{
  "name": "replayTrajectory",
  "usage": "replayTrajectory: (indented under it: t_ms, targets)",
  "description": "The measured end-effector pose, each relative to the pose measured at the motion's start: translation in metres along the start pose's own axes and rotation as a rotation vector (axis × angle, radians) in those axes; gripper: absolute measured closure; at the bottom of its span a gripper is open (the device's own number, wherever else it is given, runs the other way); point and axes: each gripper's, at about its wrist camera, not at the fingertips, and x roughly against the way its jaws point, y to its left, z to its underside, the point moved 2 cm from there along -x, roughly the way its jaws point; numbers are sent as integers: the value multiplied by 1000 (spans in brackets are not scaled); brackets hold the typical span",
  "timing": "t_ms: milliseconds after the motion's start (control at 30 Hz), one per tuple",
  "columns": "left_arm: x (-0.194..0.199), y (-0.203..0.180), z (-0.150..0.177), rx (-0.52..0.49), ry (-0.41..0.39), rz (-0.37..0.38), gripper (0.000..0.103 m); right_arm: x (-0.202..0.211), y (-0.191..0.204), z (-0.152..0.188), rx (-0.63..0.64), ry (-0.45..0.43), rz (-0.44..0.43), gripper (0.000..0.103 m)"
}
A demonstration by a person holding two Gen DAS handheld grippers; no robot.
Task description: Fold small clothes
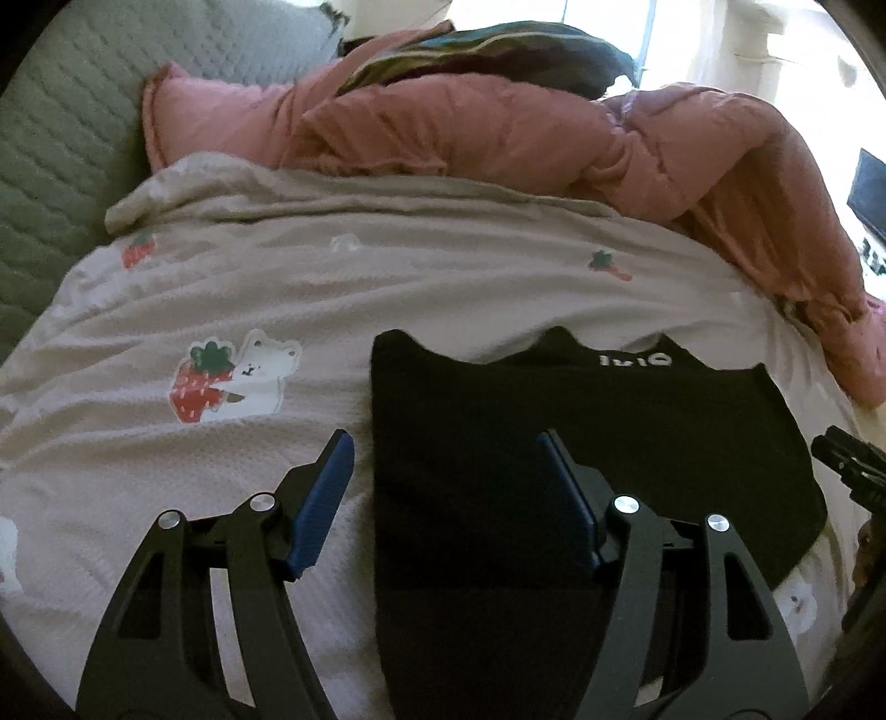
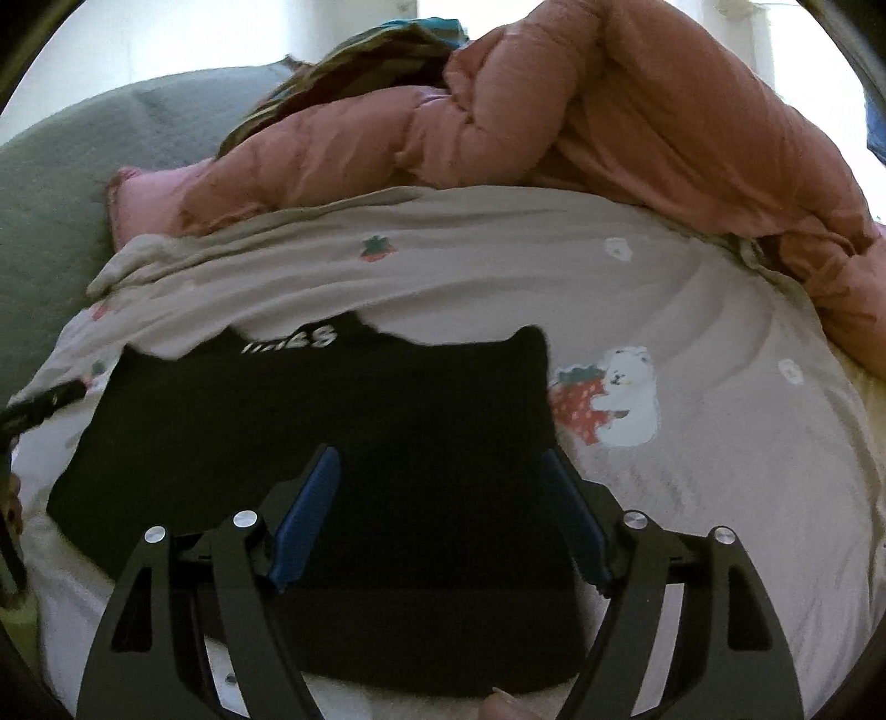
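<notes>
A small black garment [image 1: 581,443] with white lettering lies folded flat on a beige bed sheet [image 1: 277,288] printed with strawberries and bears. My left gripper [image 1: 446,443] hangs open above the garment's left edge, one blue pad over the sheet, the other over the black cloth, with nothing between them. In the right wrist view the same black garment [image 2: 332,415] fills the middle, and my right gripper [image 2: 440,459] stands open over its right part, holding nothing. The tip of the other gripper [image 1: 847,459] shows at the right edge of the left wrist view.
A rumpled pink quilt [image 1: 498,133] is piled along the far side of the bed, with a dark striped cloth [image 1: 470,50] on top. A grey-green quilted cover [image 1: 61,138] lies at the left. A fingertip [image 2: 501,706] shows at the bottom edge of the right wrist view.
</notes>
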Motion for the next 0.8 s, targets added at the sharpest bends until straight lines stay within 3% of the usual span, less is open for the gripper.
replayTrajectory:
  t_ms: [33,67,367,567,667,800]
  targets:
    - [2,-4,2,-10,1,3,25,3,4,2,17,1,1,29]
    - [4,-8,4,-18,3,8,22,4,8,4,32,5,-1,29]
    - [15,-45,38,-104,27,39,22,15,31,19,136,23,13,29]
    - [4,-44,61,-117,112,9,22,12,44,26,156,46,-23,29]
    - [-1,-37,74,-93,154,2,22,6,49,33,170,81,-24,29]
    - [1,-35,82,-91,153,-3,22,-8,45,44,157,157,-12,29]
